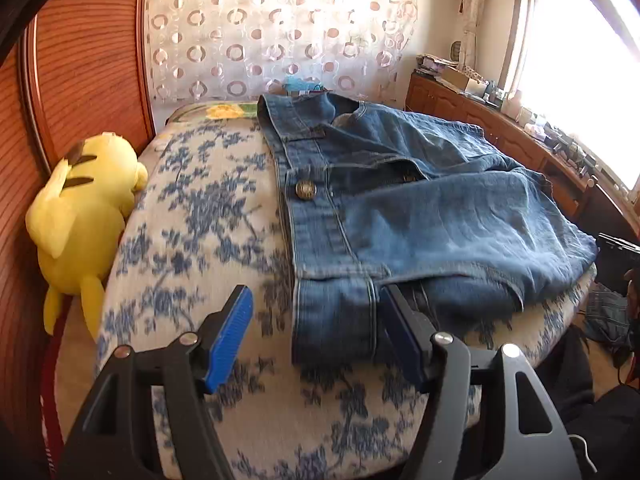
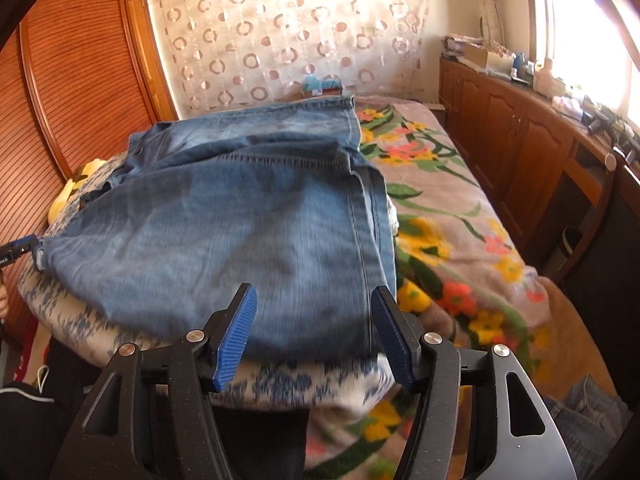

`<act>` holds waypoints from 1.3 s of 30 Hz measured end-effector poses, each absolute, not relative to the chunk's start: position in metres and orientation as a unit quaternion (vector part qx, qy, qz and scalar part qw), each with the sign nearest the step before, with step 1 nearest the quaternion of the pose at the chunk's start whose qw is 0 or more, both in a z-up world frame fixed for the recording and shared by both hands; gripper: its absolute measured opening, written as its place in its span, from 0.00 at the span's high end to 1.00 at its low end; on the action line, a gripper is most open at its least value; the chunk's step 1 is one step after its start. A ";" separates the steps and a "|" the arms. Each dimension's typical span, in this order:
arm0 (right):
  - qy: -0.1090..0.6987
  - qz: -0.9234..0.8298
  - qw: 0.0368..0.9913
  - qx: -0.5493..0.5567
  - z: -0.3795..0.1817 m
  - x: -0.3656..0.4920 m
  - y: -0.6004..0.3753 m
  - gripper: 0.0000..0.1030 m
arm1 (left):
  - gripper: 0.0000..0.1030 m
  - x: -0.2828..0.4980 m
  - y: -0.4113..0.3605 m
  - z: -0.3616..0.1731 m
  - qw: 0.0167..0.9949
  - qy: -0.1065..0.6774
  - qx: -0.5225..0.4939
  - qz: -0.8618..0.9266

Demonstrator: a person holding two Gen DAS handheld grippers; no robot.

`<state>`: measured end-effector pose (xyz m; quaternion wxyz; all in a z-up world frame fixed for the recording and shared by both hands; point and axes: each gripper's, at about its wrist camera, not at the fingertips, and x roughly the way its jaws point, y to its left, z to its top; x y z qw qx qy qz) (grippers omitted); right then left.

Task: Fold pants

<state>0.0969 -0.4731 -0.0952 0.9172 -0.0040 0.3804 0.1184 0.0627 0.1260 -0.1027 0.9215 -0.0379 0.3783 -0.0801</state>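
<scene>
The folded jeans (image 1: 400, 208) lie on the blue-flowered cushion (image 1: 208, 216), just beyond both tongs. The left gripper (image 1: 316, 328) stands apart over the near waistband corner, gripping nothing. The right gripper (image 2: 314, 330) stands apart at the near hem, nothing clamped.

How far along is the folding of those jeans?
Mostly done, it seems. The jeans lie folded in layers on the blue-flowered cushion, hem edges stacked on top in the right view. Nothing is in hand: the left gripper and right gripper both have open jaws with denim only at their tips, not pinched. Perhaps one more fold or some smoothing remains.
</scene>
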 end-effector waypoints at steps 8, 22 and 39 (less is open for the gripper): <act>0.386 0.106 0.916 0.009 -0.103 0.091 -0.485 0.40 | 0.36 0.040 0.127 -0.107 0.919 0.383 -0.028 -0.086; 0.399 0.105 0.911 0.014 -0.111 0.086 -0.488 0.38 | 0.36 0.050 0.121 -0.122 0.912 0.395 -0.027 -0.106; 0.406 0.111 0.907 -0.001 -0.114 0.085 -0.484 0.37 | 0.41 0.053 0.109 -0.128 0.916 0.389 -0.012 -0.096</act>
